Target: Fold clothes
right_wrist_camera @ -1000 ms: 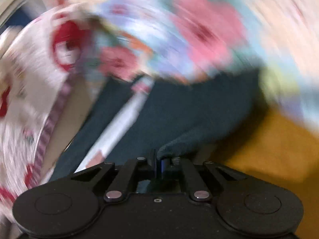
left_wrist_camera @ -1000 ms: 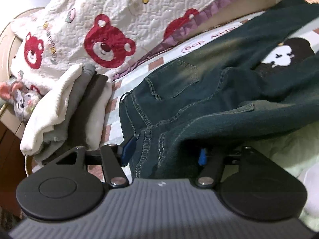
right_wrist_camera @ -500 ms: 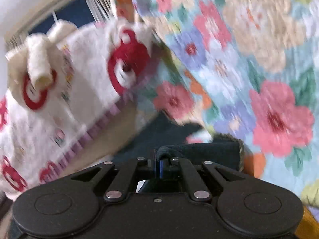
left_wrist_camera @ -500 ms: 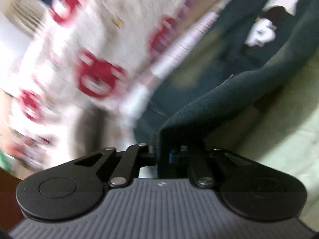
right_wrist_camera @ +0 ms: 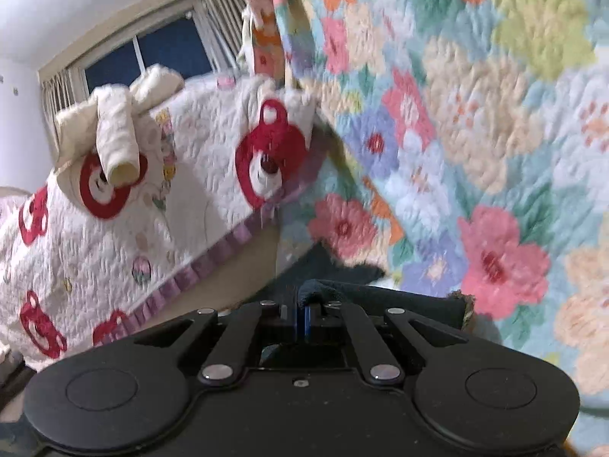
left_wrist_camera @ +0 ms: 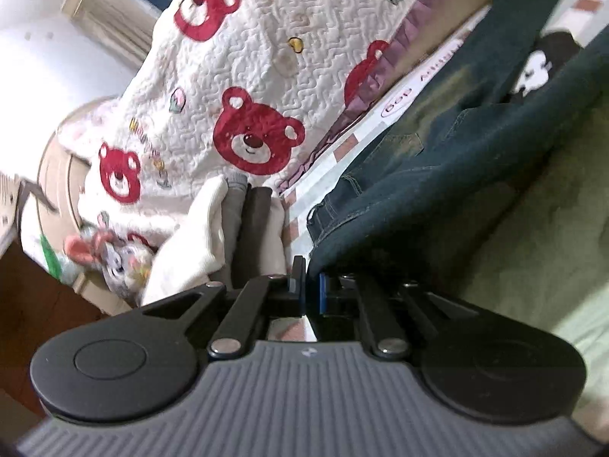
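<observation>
Both jaws pinch jeans edge — lifted.

White quilted blanket with red bear faces and a purple ruffled edge drapes in the background; a grey plush toy with pink ears sits below it at left. Pastel floral quilt fills the right wrist view, beside a dark window with pale frame. Pale green sheet at right.
</observation>
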Motion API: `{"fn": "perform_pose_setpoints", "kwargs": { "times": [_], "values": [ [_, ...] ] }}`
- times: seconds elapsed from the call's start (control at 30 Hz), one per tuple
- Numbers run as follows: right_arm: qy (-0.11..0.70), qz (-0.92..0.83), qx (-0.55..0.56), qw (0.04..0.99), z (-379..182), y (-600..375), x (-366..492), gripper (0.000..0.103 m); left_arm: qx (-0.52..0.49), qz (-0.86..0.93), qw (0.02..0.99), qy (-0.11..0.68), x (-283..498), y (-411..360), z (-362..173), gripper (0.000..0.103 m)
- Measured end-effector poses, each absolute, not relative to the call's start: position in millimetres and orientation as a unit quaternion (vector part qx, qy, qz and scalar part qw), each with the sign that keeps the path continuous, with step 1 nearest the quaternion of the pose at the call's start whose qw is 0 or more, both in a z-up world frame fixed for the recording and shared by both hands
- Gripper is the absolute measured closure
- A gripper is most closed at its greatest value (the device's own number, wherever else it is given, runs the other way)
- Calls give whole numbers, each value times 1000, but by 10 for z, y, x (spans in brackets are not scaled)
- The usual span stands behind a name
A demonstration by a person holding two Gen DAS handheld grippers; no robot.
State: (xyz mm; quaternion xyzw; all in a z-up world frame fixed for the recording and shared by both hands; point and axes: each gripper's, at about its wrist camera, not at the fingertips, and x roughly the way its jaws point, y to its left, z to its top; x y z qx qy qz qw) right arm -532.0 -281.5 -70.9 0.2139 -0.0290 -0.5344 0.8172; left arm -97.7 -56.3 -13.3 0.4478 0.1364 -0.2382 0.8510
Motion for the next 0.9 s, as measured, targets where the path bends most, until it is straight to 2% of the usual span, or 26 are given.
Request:
{"fn": "perform_pose_setpoints", "kwargs": {
  "times": [0.1,0.3,0.43,0.63,0.73,0.9],
  "values": [
    [-27,-541,193,818,-544,-2804,-5368,100,428,-242,858,146,-992,-547,-161,96],
    [65,-526,148,835,-335,-3306,-4941,100,412,-242,868,137,-698,-725,-272,95],
    [106,-518,135,838,-119,-3887,-4473,100,401,-233,878,119,-420,-862,-231,95],
    [185,-530,161,812,156,-4803,-3617,100,343,-233,900,136,290,-1215,-70,95],
    [242,-543,157,789,261,-5197,-3081,100,324,-225,906,153,633,-1481,-164,95],
    [250,-587,175,750,252,-5648,-2398,100,309,-226,905,187,1083,-1778,-490,95]
  ]
}}
